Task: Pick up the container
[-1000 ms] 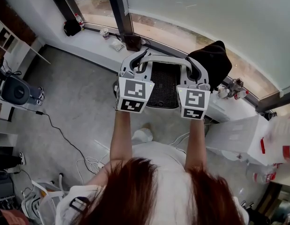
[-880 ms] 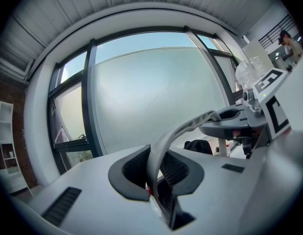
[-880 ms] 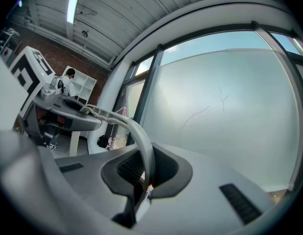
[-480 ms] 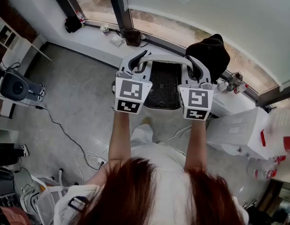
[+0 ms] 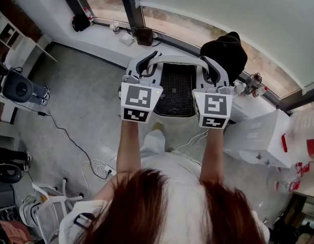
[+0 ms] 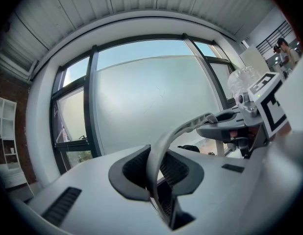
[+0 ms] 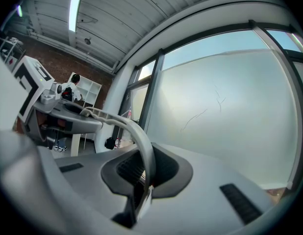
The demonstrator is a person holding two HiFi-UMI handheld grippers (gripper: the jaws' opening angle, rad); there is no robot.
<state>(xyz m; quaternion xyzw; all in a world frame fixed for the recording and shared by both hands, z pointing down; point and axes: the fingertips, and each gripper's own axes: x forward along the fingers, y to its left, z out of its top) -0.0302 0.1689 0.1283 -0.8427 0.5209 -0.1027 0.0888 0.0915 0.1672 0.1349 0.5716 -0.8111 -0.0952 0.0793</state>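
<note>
The container [image 5: 177, 88] is a black mesh basket with a grey rim and an arched grey handle [image 5: 175, 61]. It hangs in the air in front of me, high above the floor. My left gripper [image 5: 140, 74] is shut on the handle's left end and my right gripper [image 5: 212, 76] on its right end. In the left gripper view the handle [image 6: 190, 126] curves out from my left gripper [image 6: 159, 180] toward the other gripper's marker cube [image 6: 271, 109]. In the right gripper view my right gripper [image 7: 141, 180] pinches the handle [image 7: 127, 126], with black mesh behind.
A window sill [image 5: 103, 34] below holds a cup, a paper and a black bag [image 5: 82, 23]. A black-draped object [image 5: 225, 52] stands behind the right gripper, small bottles [image 5: 251, 83] beside it. White boxes [image 5: 258, 136] are at right. Cables [image 5: 70, 146] cross the floor; shelves stand at left.
Both grippers, still shut on the handle, have shifted slightly up and left in the head view with the container. The floor below has slid a little in the picture.
</note>
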